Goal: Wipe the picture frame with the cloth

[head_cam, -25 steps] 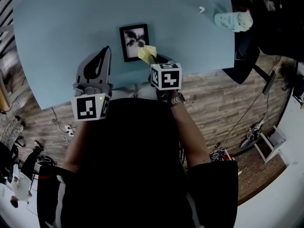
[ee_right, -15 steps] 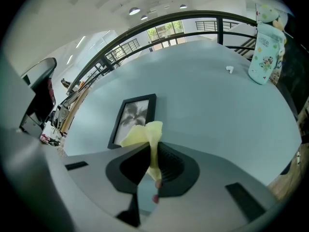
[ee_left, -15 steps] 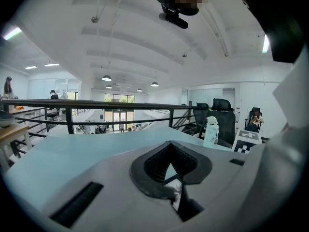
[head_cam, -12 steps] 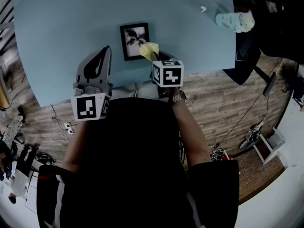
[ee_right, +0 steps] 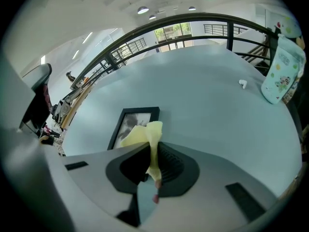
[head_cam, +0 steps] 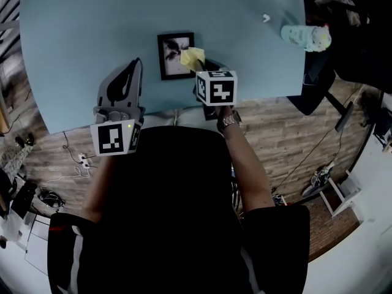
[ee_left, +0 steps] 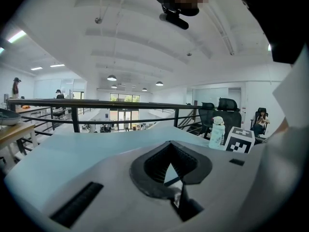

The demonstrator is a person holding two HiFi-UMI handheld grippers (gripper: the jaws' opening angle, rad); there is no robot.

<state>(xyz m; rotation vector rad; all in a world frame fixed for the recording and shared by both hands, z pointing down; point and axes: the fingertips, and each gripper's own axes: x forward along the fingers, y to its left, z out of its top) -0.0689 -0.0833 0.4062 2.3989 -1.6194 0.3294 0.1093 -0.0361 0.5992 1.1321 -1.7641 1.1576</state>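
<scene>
A black picture frame (head_cam: 173, 56) with a grey photo lies flat on the blue table (head_cam: 79, 29). My right gripper (head_cam: 202, 67) is shut on a yellow cloth (head_cam: 192, 58), which hangs over the frame's right edge. In the right gripper view the cloth (ee_right: 145, 132) sticks out from between the shut jaws of the right gripper (ee_right: 152, 158), just above the frame (ee_right: 124, 124). My left gripper (head_cam: 136, 65) hovers left of the frame near the table's front edge, shut and holding nothing. Its own view looks level across the table past the left gripper (ee_left: 170, 170).
A pale patterned bottle (head_cam: 305, 37) lies at the table's far right, with a small white object (head_cam: 266, 18) near it. Both also show in the right gripper view, the bottle (ee_right: 282, 71) and the object (ee_right: 243, 83). A railing runs behind the table. Wooden floor lies below the front edge.
My right gripper has carried the cloth forward, from beside the frame's near right corner onto its right edge. The left gripper has stayed put.
</scene>
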